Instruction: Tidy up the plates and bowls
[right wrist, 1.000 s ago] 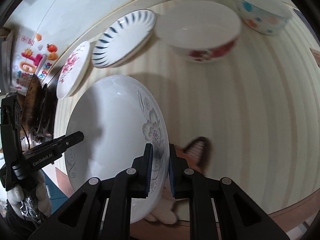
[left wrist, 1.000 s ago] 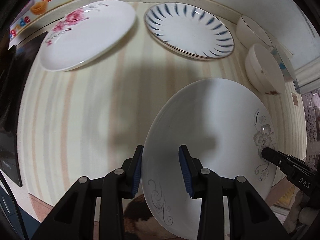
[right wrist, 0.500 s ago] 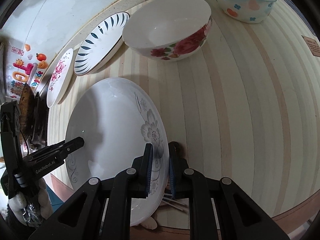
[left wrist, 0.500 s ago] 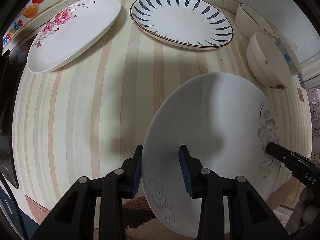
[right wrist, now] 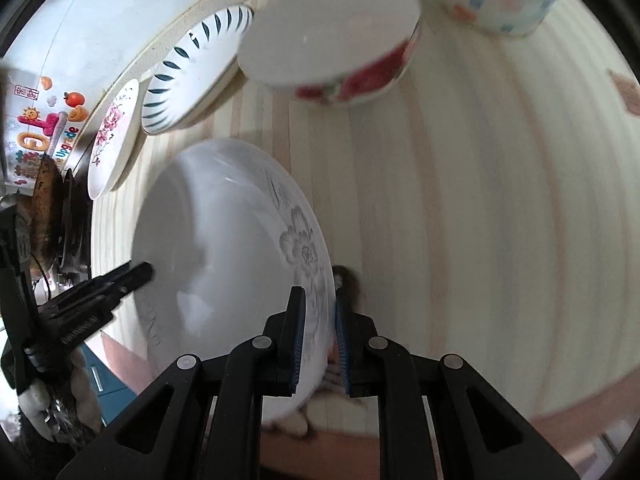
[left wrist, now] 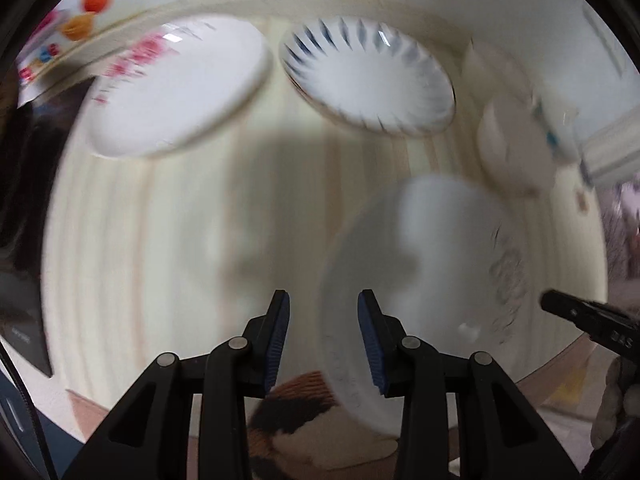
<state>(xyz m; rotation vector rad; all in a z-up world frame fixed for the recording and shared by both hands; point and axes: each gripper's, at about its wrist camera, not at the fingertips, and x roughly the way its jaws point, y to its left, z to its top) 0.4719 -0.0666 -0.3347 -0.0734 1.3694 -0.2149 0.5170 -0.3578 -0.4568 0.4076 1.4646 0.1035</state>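
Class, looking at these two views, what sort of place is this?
Probably a home kitchen or dining corner: plates such as the blue-striped plate, a rose-patterned bowl, and a striped table against a tiled wall.

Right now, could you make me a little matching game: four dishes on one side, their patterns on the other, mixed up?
Dishes:
1. held plate
2. back plate
3. far-left plate
4. near bowl

Patterns:
A. red roses outside
B. grey flower
C. dark blue strokes
D. pink blossoms

Pairs: 1-B, 2-C, 3-D, 4-A
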